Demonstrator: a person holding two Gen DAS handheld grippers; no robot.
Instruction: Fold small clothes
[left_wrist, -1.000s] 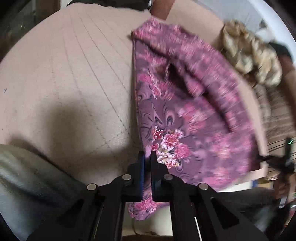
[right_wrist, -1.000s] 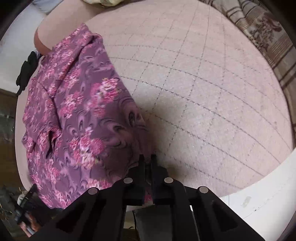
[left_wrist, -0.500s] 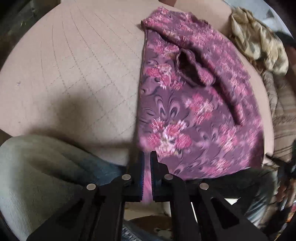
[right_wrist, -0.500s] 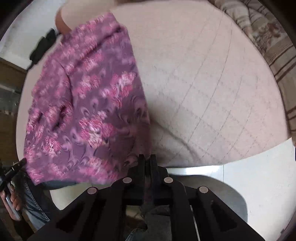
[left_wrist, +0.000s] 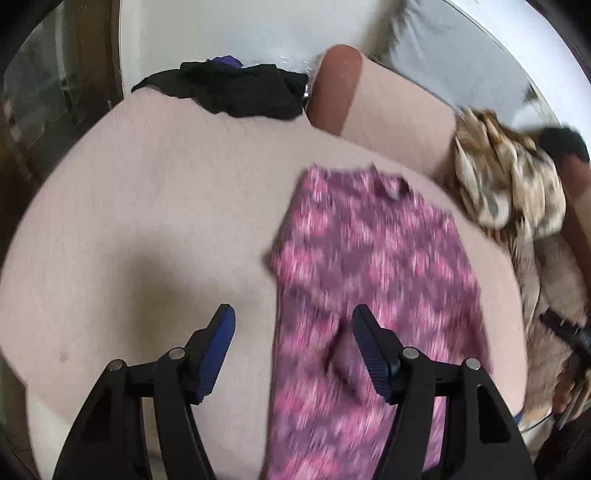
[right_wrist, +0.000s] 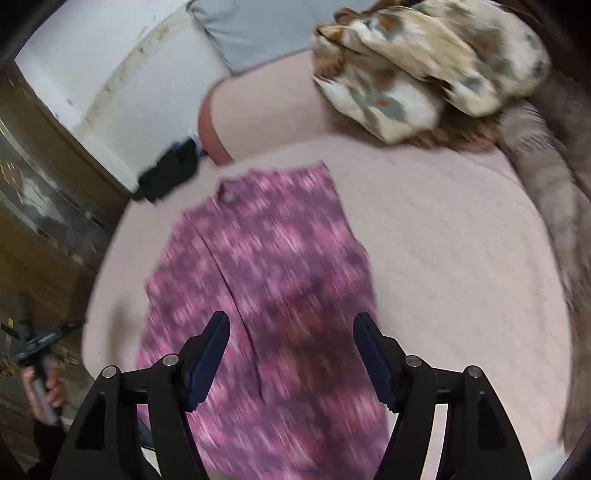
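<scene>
A purple garment with pink flowers (left_wrist: 373, 280) lies spread on the pink quilted bed (left_wrist: 147, 221), its near end hanging over the front edge. It also shows in the right wrist view (right_wrist: 273, 280). My left gripper (left_wrist: 293, 332) is open and empty above the garment's left edge. My right gripper (right_wrist: 291, 336) is open and empty above the garment's near part. Both views are blurred by motion.
A black cloth (left_wrist: 236, 88) lies at the bed's far edge. A crumpled beige patterned cloth (left_wrist: 509, 184) sits at the far right, also in the right wrist view (right_wrist: 424, 70). A striped blanket (right_wrist: 554, 206) runs along the right side. A wooden cabinet (right_wrist: 40, 221) stands left.
Both grippers were shut on the garment's near edge, pulling it over the bed's front. Now both have let go, opened wide, and the cameras point farther up the bed.
</scene>
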